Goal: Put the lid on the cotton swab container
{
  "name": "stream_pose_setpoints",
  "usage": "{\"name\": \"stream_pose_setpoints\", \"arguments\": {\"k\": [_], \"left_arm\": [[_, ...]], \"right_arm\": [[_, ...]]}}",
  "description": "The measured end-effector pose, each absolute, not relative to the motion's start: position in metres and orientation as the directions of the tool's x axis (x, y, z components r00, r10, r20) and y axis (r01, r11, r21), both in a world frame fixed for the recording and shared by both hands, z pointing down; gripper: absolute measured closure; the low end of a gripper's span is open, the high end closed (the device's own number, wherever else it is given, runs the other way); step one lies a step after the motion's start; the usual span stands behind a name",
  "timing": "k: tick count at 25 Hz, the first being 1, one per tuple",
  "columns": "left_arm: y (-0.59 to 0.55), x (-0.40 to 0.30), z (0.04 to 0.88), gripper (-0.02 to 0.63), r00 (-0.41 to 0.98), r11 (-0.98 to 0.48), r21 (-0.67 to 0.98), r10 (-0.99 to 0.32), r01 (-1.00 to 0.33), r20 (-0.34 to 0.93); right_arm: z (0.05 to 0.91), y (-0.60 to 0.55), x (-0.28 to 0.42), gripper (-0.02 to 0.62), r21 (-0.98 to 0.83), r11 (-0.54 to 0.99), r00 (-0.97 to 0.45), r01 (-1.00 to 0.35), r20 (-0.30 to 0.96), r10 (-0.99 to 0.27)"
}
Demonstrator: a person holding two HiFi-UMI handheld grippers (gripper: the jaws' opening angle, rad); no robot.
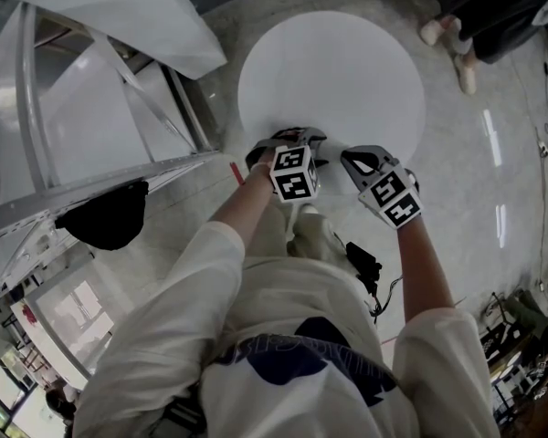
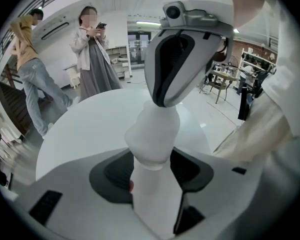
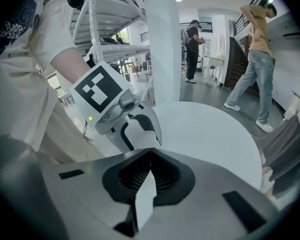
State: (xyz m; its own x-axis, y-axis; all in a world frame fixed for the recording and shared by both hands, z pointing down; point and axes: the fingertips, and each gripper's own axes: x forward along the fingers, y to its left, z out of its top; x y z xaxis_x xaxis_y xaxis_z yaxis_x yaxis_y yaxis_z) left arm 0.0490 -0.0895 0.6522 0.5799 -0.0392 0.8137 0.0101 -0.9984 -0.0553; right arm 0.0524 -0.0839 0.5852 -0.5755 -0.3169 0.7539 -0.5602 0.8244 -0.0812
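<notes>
Over the near edge of the round white bench (image 1: 347,71), the left gripper (image 1: 292,140) has its fingers (image 2: 120,171) pinching the white cotton swab container (image 2: 152,149) by its narrower body, the wider end sticking out beyond them. From the right, the right gripper (image 1: 361,158) angles in, fingers pressed together, tips meeting the container's far end

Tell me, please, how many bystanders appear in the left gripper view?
2: a person in a mustard top and jeans at far left, a person in a white cardigan holding a phone, beside them; others may be hidden.
</notes>
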Motion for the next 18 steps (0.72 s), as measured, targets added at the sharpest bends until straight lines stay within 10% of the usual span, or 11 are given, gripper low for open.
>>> {"name": "stream_pose_setpoints", "arguments": {"k": [18], "left_arm": [[-0.0872, 0.0487, 0.6503, 0.38, 0.58, -0.999, -0.053, -0.039, 0.007, 0.814]], "right_arm": [[0.5876, -0.0825, 0.0514, 0.584, -0.114, 0.806, -0.548, -0.581, 0.787, -0.284]]}}
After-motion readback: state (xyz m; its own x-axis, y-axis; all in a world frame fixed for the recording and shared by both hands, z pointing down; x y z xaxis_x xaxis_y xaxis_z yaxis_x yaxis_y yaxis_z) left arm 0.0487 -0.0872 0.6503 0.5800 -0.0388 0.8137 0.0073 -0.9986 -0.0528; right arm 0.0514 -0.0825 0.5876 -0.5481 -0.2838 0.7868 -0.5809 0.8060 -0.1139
